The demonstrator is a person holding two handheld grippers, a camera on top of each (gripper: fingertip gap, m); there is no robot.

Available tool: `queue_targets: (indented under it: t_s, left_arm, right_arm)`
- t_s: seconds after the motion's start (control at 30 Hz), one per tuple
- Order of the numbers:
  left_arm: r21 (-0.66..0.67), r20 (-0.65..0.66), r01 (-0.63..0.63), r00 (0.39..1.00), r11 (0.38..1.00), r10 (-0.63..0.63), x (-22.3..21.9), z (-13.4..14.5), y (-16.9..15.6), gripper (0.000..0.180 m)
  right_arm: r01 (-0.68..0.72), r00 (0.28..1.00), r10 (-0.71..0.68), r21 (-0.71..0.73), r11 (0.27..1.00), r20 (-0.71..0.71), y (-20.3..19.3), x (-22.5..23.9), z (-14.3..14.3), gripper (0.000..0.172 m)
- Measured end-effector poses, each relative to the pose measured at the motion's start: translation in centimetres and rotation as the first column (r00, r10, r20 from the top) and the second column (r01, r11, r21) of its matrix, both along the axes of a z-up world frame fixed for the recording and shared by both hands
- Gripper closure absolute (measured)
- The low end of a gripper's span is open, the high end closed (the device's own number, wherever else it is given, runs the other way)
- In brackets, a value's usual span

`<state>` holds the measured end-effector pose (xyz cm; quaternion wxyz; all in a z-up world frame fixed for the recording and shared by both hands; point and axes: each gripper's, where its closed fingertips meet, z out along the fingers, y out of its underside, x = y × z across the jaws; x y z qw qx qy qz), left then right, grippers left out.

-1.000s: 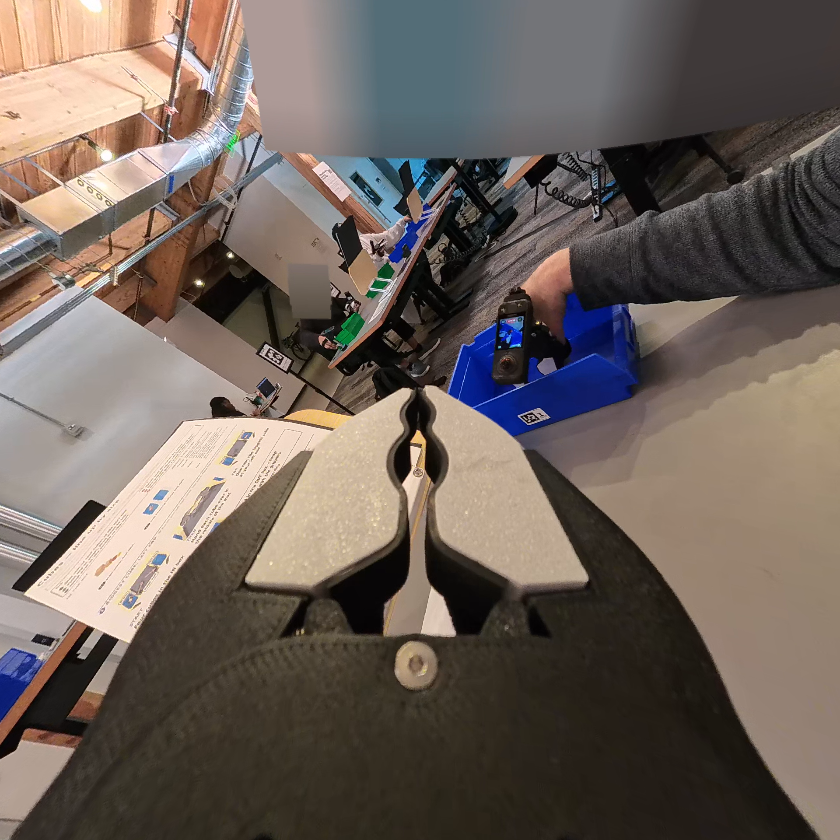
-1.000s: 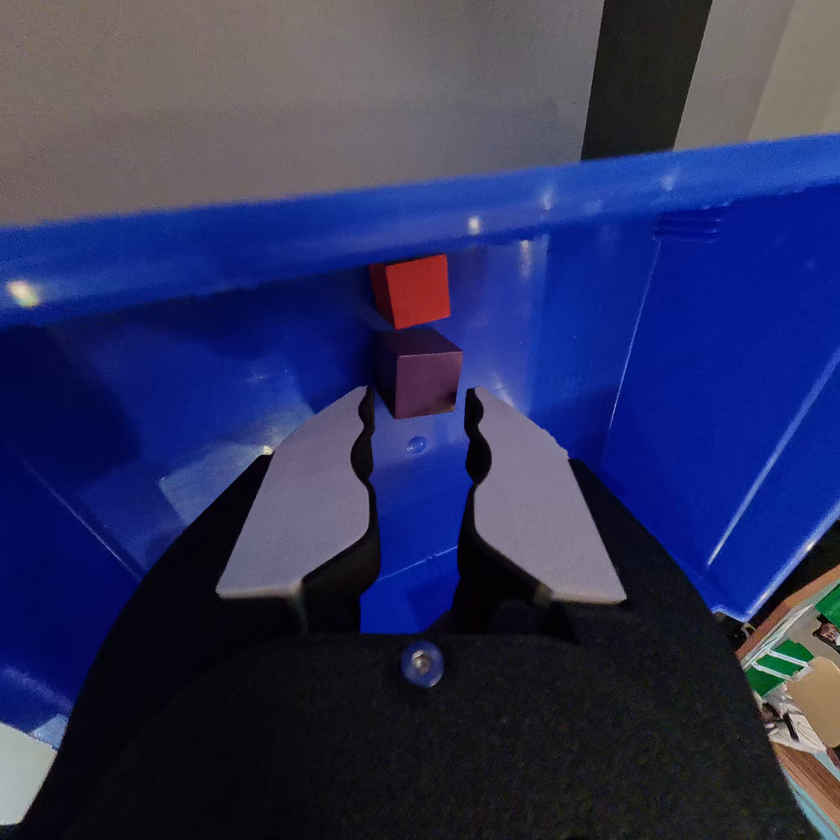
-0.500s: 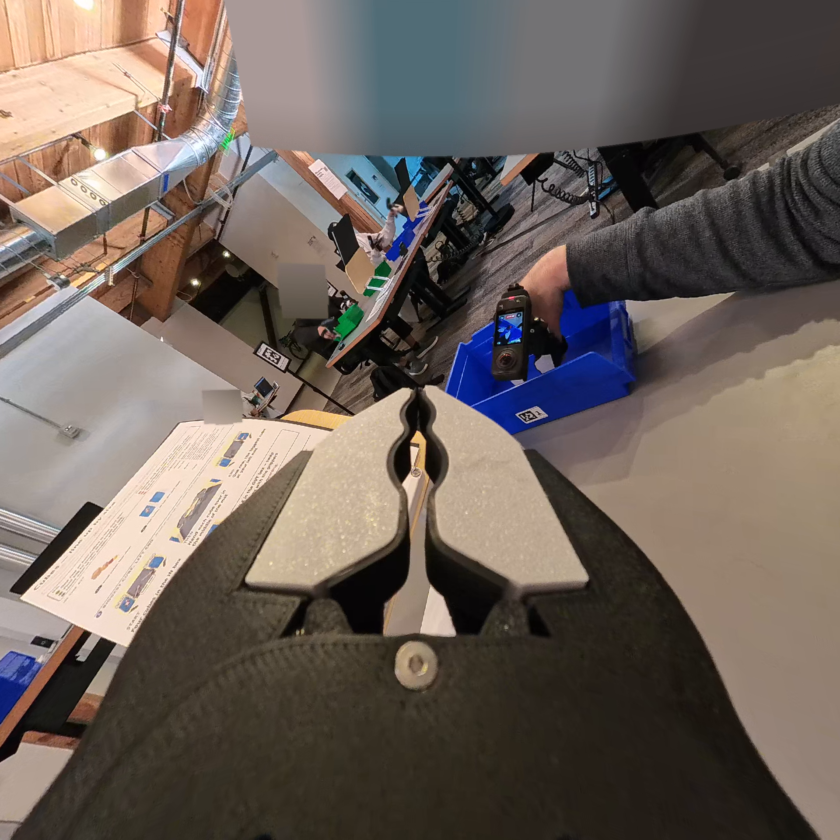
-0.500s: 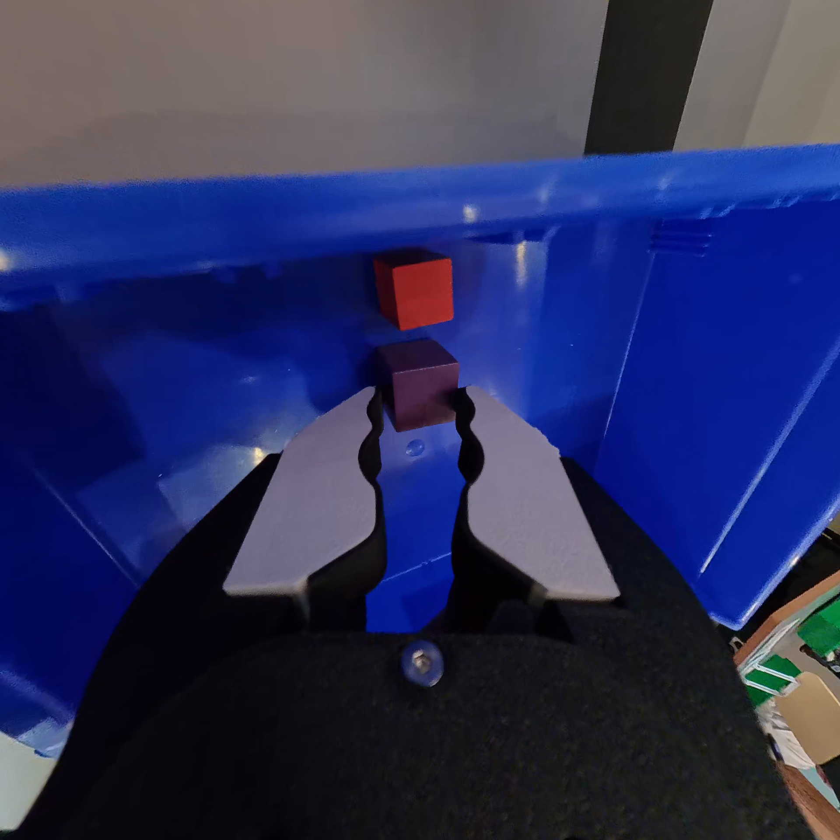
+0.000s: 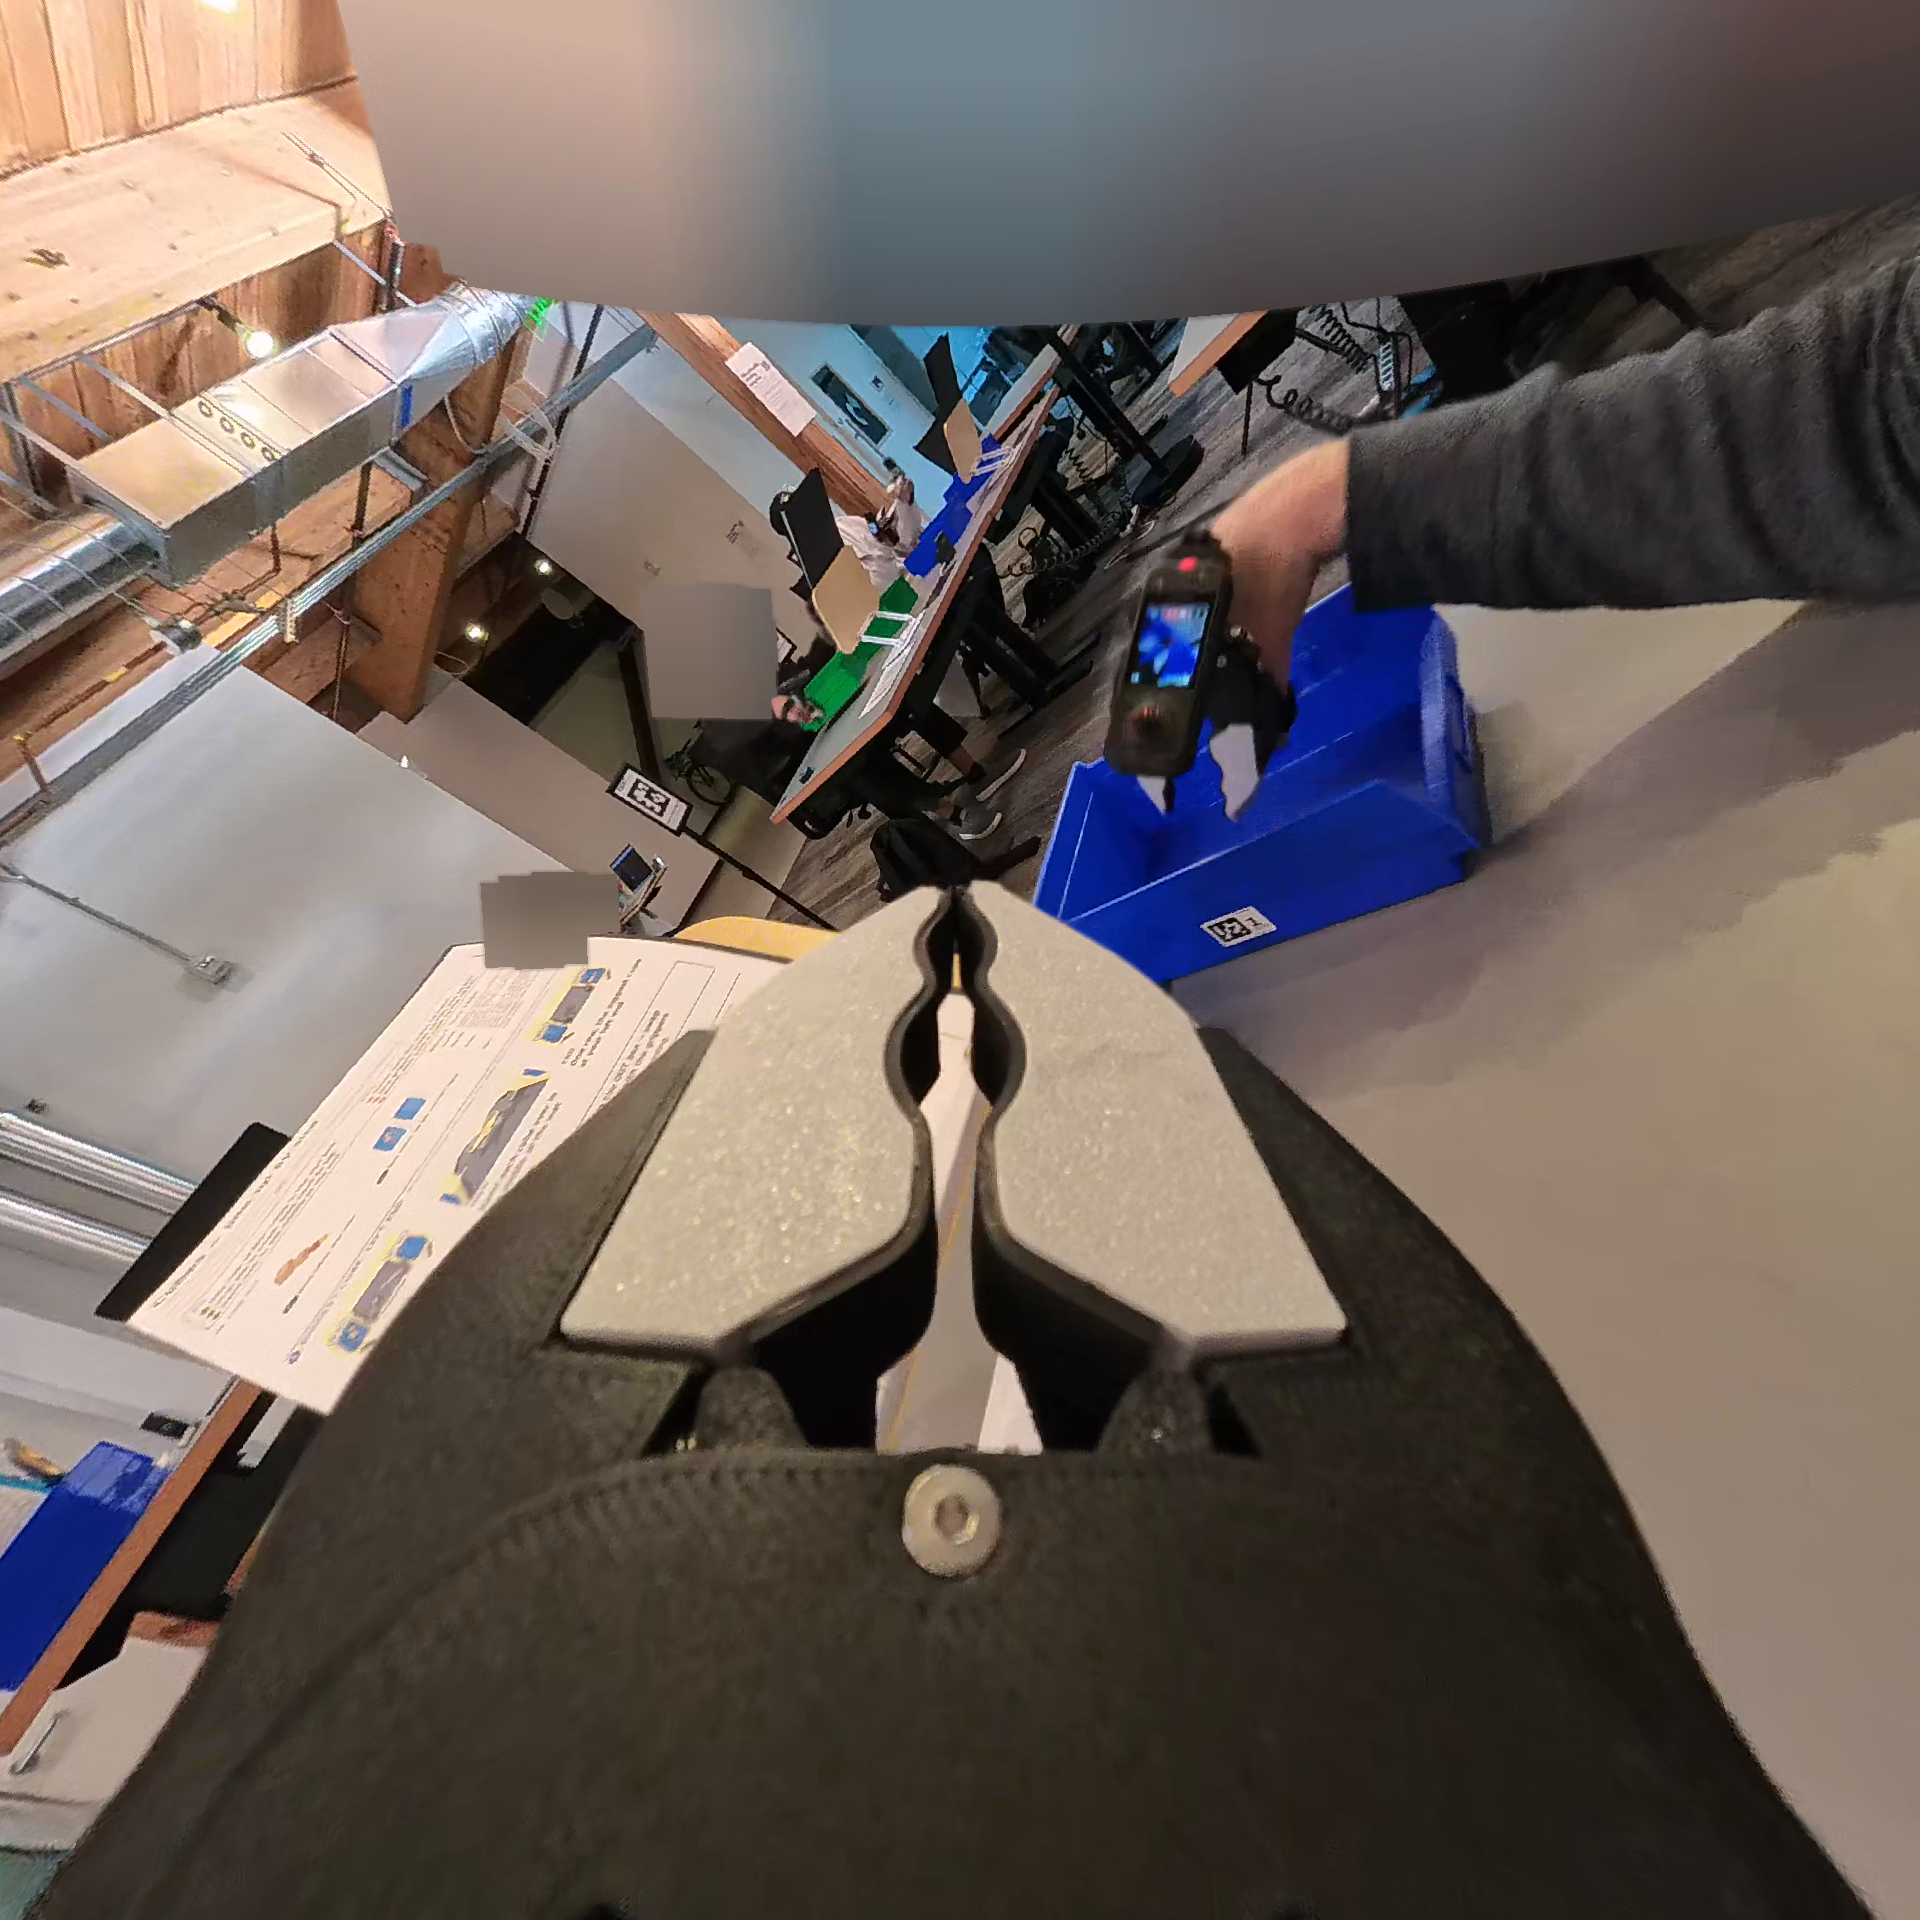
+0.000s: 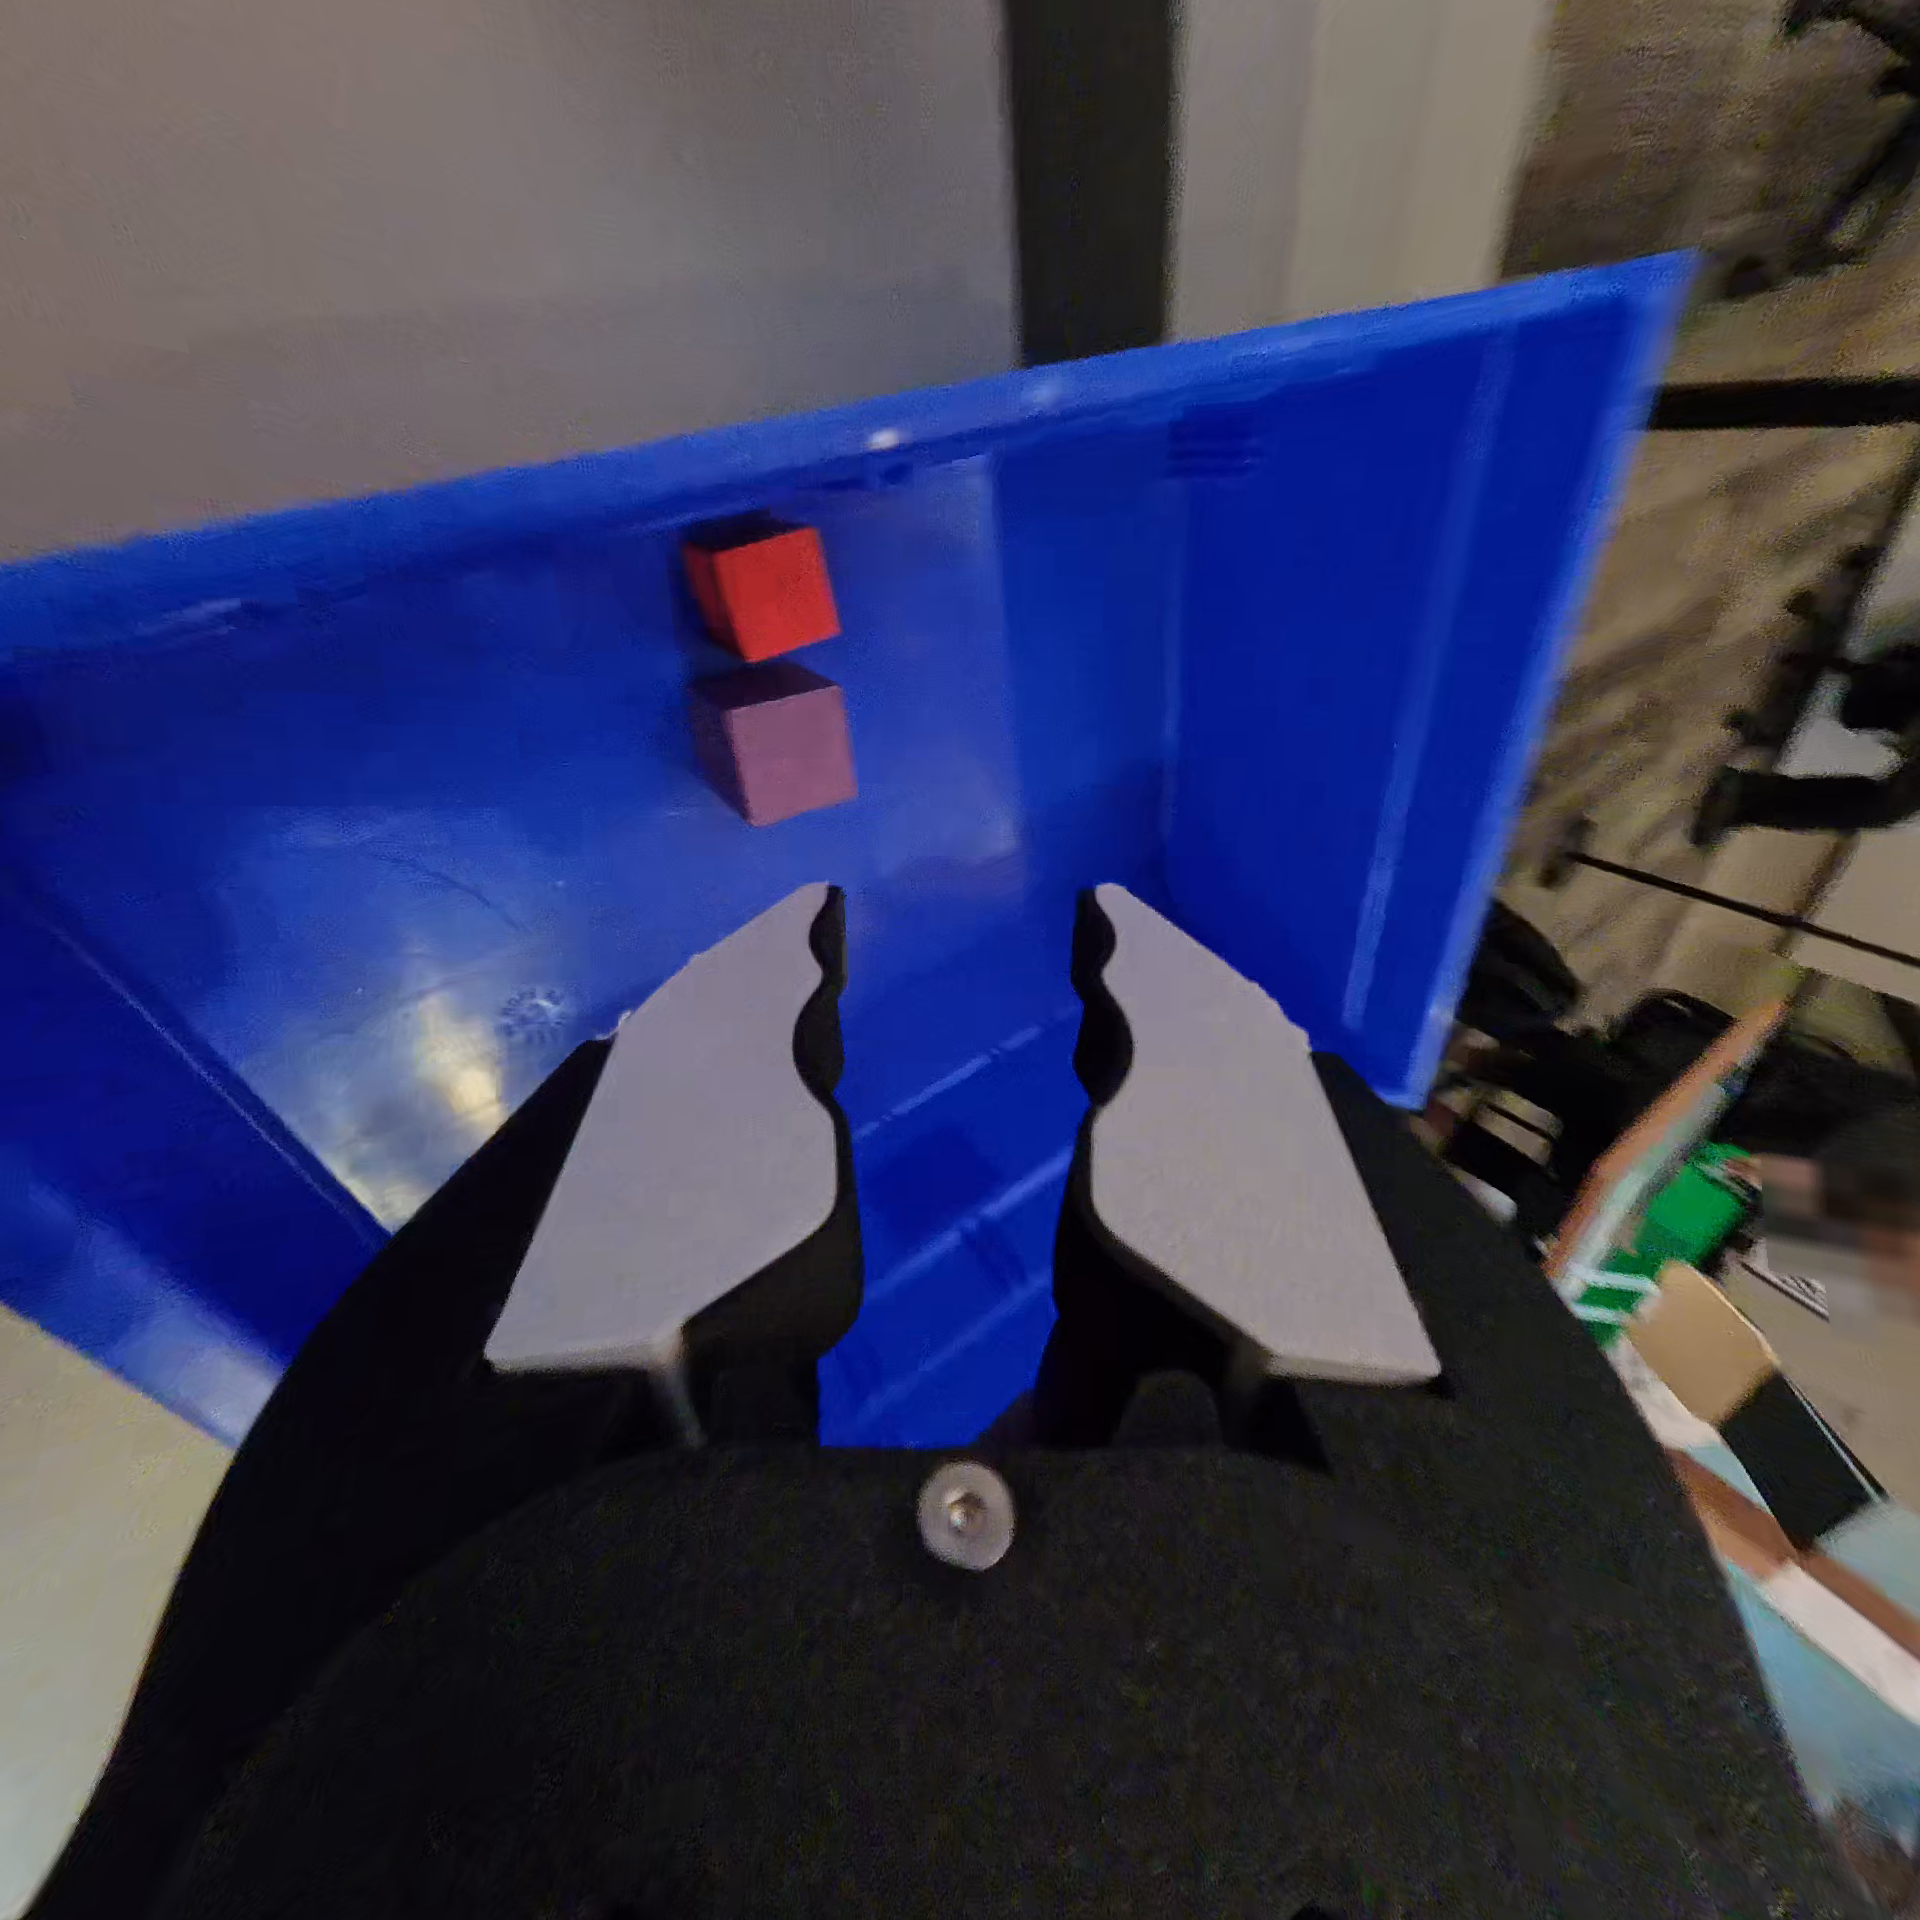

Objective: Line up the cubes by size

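The 2 cubes sit on the floor of a blue bin (image 6: 1299, 644), in a short row running away from the right wrist camera. The purple cube (image 6: 779, 743) is nearer and the red cube (image 6: 764, 592) lies just beyond it, close to the bin's far wall; whether the 2 touch cannot be told. In this view they look much alike in size, so ranking them by eye is uncertain.

Both look like small, solid, stiff blocks with flat matte faces and sharp edges. My judgement is that they are light, will not crush, and should grip well, though the glossy bin floor may let one slide if nudged from the side. The best hold is across 2 opposite flat faces, squarely, so the block does not twist out at a corner. The red cube's place near the wall leaves less room for a finger behind it.

The right claw (image 6: 961, 904) hangs above the bin floor, short of the purple cube, its jaws spread wide with nothing between them and not touching either block.

The left claw (image 5: 954, 914) is held away over the grey bench (image 5: 1558, 1143), fingers pressed together on nothing. From there the bin stands near the bench's far edge, beside a printed sheet (image 5: 436, 1143).
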<state>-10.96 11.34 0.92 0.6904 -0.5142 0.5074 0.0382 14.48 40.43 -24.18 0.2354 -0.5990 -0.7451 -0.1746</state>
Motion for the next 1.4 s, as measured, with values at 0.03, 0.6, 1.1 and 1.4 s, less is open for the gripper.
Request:
queue_targets:
  t_s: [0.03,0.6,1.1,1.4]
  left_arm:
    - [0.004,-0.004,-0.015,1.000,1.000,0.015,-0.3,0.1,-0.1,0.180]
    - [-0.092,-0.268,-0.662,0.736,0.744,0.622,-17.5,-5.3,0.0,0.162]
    - [-0.447,-0.799,-0.795,0.561,0.411,0.215,-35.5,-26.0,4.7,0.111]
    - [-0.452,-0.873,-0.834,0.487,0.315,0.038,-38.0,-31.1,5.5,0.133]
  right_arm:
    - [0.004,0.999,-0.002,0.052,0.999,-0.038,-0.3,-0.5,1.8,0.131]
    - [-0.376,0.639,0.391,0.175,0.910,-0.662,-20.7,-22.8,19.1,0.148]
    - [-0.446,0.726,0.461,0.160,0.880,-0.511,-21.3,-25.7,15.1,0.145]
    - [-0.475,0.728,0.476,0.138,0.869,-0.494,-21.0,-25.4,14.2,0.144]
